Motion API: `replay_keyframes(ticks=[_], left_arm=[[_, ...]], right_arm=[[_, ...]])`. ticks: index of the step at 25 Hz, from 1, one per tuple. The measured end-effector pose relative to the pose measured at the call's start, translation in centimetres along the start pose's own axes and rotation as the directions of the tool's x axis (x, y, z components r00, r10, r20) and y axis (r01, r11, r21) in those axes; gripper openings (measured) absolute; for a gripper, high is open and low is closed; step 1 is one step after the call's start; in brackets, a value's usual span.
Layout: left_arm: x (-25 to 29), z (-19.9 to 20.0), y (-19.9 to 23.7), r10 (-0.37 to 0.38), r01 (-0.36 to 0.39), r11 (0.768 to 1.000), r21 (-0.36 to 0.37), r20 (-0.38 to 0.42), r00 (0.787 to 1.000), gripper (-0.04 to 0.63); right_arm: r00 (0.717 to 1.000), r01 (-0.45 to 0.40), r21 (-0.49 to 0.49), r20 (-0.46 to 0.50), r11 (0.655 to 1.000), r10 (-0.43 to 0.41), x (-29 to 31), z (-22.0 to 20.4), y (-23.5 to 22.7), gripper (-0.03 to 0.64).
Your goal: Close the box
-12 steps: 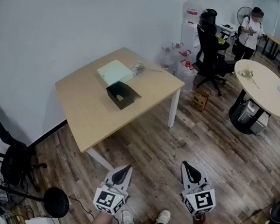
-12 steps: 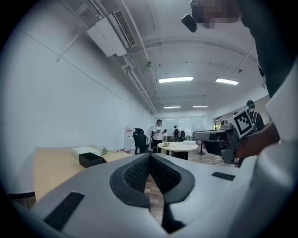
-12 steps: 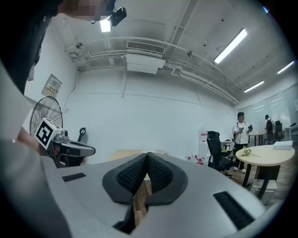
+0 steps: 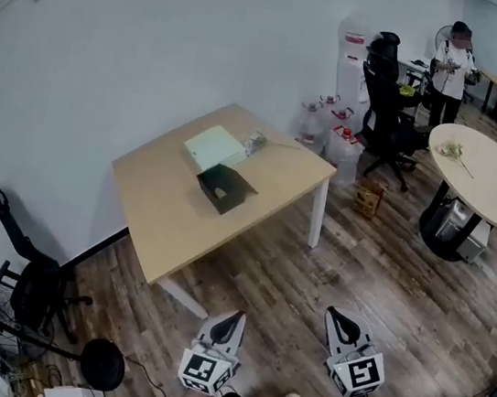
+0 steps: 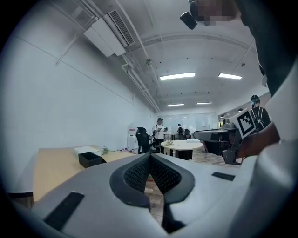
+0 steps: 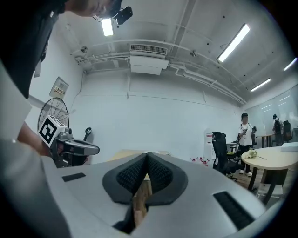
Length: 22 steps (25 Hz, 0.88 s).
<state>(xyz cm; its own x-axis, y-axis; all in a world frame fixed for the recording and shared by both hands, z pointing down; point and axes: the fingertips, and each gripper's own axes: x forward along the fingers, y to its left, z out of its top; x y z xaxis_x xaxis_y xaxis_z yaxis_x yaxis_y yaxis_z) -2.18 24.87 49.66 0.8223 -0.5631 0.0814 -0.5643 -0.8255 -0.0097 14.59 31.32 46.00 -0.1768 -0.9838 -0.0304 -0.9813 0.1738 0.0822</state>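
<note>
Item: box [image 4: 225, 189], black, open, on the counter [image 4: 163, 213]. What looks like its pale lid [image 4: 213, 149] lies just beside it.

My left hand-held gripper [image 4: 231, 320] and right hand-held gripper [image 4: 340, 318]: both closed, empty, well apart from the counter.

Status, as I judge it: closing not started; approach and lid fitting remain.

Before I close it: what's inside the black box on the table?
The black box stands open, its inside dark. A faint pale spot shows on the bottom, too small to identify. The near wall covers part of the interior.
</note>
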Motion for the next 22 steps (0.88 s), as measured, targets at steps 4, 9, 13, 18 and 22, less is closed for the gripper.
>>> replay_keyframes(ticks=[4,9,13,18,22], left_arm=[[0.3,-0.2,0.9,0.012,-0.012,1.000,-0.002,-0.008,1.000,0.015],[2.5,-0.4,3.2,0.020,-0.020,1.000,-0.007,-0.002,1.000,0.015],[4.7,0.0,5.4,0.021,-0.021,1.000,-0.003,0.010,1.000,0.015],[6.8,0.3,10.4,0.041,-0.041,0.999,-0.020,0.013,0.999,0.015],[8.1,0.9,14.7,0.060,-0.060,0.998,-0.022,0.021,0.998,0.015]], right_arm=[[1.000,-0.010,0.022,0.001,1.000,0.010,1.1,-0.4,0.3,0.012],[0.999,-0.036,-0.022,-0.012,0.999,0.036,4.6,-0.6,-0.5,0.014],[0.998,-0.055,-0.048,-0.012,0.997,0.054,8.0,-0.4,-1.2,0.014],[0.995,-0.096,-0.055,-0.029,0.994,0.094,14.1,-0.1,-1.0,0.014],[0.992,-0.128,-0.056,-0.030,0.990,0.126,19.1,0.2,-0.3,0.012]])
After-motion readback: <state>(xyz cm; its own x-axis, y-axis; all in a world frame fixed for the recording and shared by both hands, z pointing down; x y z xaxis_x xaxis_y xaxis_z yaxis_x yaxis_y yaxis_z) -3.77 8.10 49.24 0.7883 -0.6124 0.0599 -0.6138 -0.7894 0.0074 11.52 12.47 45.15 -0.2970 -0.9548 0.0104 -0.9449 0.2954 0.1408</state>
